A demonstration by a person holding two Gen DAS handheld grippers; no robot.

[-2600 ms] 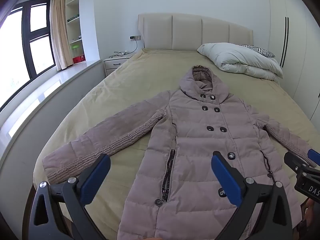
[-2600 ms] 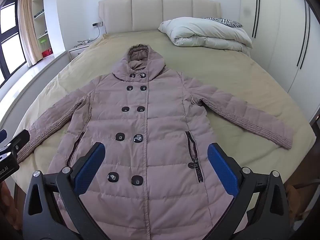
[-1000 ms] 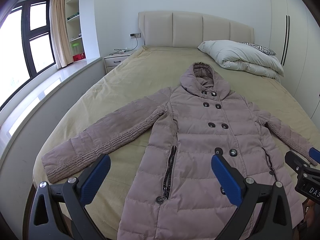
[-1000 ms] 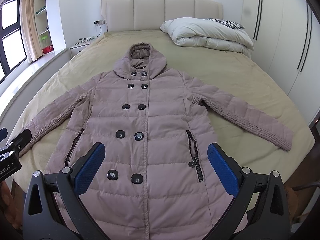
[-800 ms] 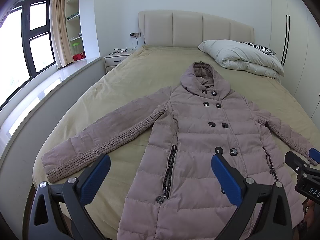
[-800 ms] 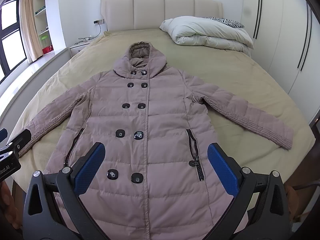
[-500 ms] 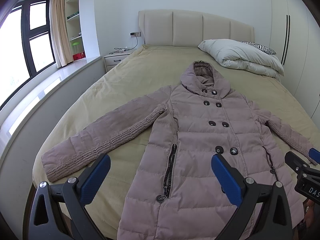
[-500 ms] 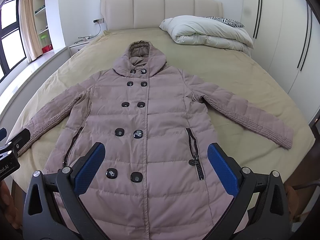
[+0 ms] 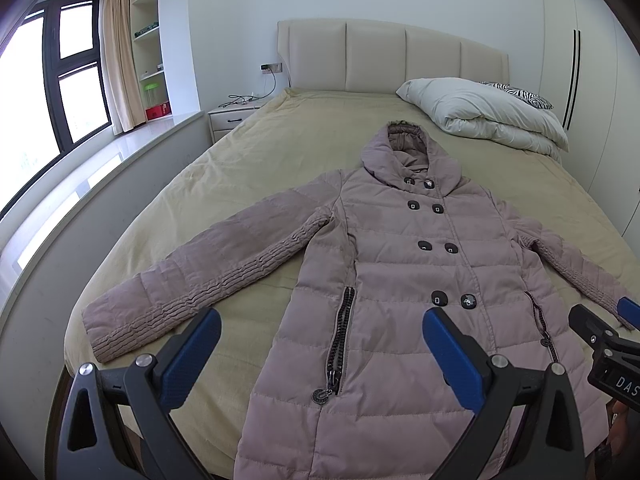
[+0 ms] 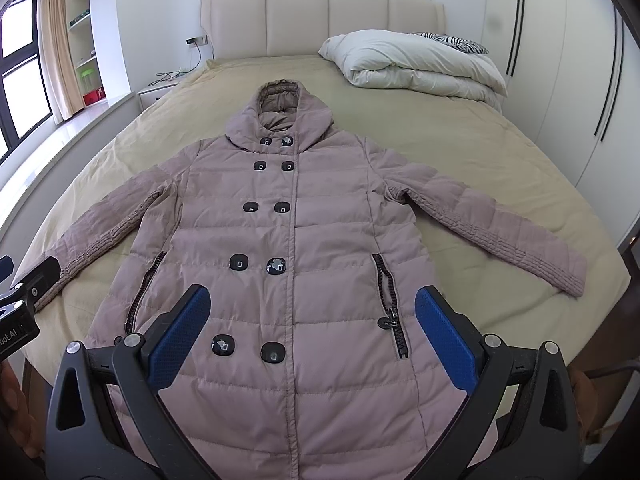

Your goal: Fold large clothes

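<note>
The coat (image 10: pixel 296 240) lies face up and spread flat on the bed (image 10: pixel 500 152), buttoned, its long axis running from the hem at the bed's foot edge, nearest both grippers, up to the hood (image 10: pixel 280 112) that points toward the headboard (image 10: pixel 320 20). Both sleeves stretch out sideways and slant toward the foot of the bed.

The left gripper (image 9: pixel 320 344) hovers above the hem on the coat's window side, jaws spread wide with nothing between them. The left sleeve (image 9: pixel 208 276) ends at a cuff just beyond and to the outside of its outer finger, so this gripper is the nearer one to that sleeve.

The right gripper (image 10: pixel 308 320) hangs over the lower middle of the coat, jaws likewise wide apart and empty, straddling the lowest pair of buttons (image 10: pixel 248 350). The right sleeve (image 10: pixel 500 228) reaches away toward the wardrobe side, its cuff beyond the outer finger.

No fold is begun yet, by the look of it. A likely first move is each gripper going outward to its own cuff and bringing the sleeve across the chest.

No containers show near the coat. At the head of the bed, well apart from the hood, sits a folded white duvet (image 10: pixel 416 60).
</note>
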